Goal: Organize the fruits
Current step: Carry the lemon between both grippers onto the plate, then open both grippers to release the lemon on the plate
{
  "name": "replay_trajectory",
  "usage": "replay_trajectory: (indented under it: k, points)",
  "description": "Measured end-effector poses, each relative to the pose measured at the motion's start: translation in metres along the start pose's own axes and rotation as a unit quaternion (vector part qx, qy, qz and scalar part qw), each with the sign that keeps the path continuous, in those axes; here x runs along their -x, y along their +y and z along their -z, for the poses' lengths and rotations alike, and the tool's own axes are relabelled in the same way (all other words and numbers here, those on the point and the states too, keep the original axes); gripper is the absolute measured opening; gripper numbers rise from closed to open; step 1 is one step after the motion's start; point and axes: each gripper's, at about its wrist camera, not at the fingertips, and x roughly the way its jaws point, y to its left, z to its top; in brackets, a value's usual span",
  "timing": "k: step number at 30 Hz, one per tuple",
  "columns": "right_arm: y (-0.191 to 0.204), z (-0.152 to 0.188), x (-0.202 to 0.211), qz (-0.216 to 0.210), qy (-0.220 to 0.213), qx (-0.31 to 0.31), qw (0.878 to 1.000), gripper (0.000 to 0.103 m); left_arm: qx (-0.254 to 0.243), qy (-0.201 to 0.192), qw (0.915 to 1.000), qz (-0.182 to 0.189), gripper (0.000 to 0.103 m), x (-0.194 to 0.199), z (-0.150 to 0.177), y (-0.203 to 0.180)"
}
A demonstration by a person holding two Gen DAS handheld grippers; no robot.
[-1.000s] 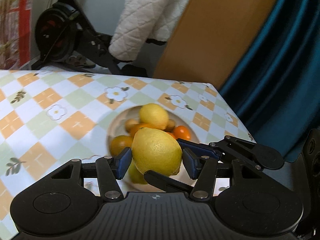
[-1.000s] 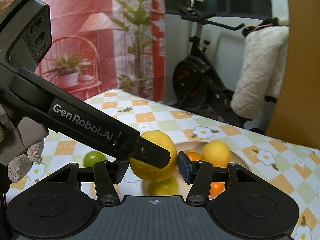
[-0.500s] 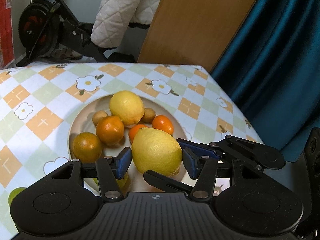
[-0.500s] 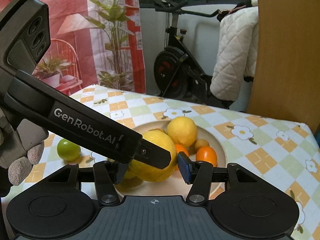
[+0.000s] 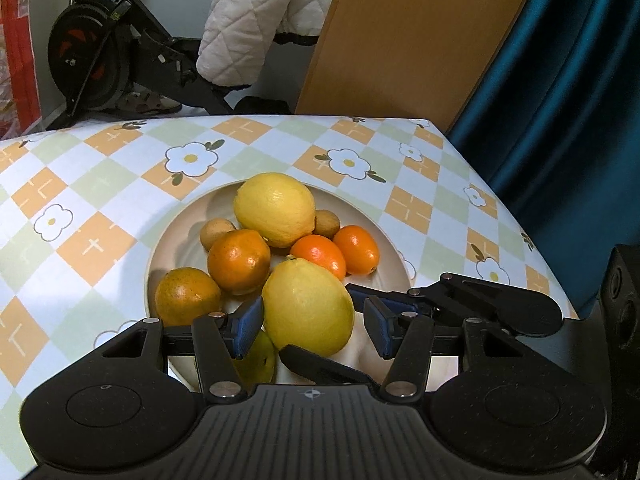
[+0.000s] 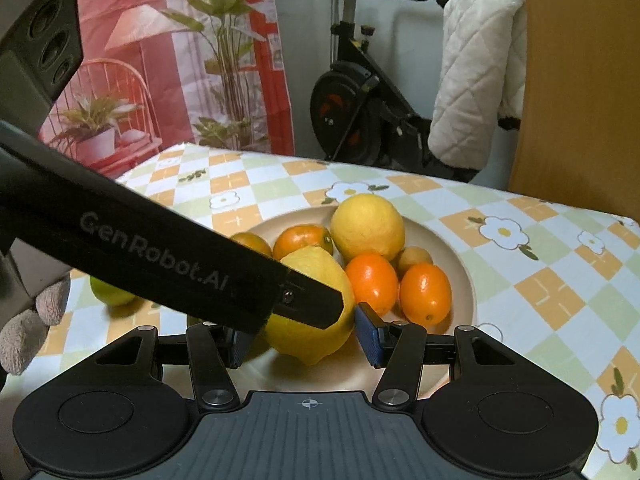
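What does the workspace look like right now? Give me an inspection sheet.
surface: flowered checked tablecloth
job's things: held lemon over plate, which holds a second lemon and oranges; lime on the cloth
clutter: nothing seen
grippers: right claw shut on held lemon; left claw straddles it, grip unclear
cables: nothing seen
surroundings: exercise bike, quilted jacket, teal curtain
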Motion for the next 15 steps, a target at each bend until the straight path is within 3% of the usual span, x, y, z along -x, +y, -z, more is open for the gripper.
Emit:
replay_trajectory:
  k: [15]
  points:
    - [0.006,-0.012,-0.001,0.021,0.002,-0.002,1.0,0.049,0.003,-0.029,0.9996,-0.001,0.057,0.024,-0.003,0.0]
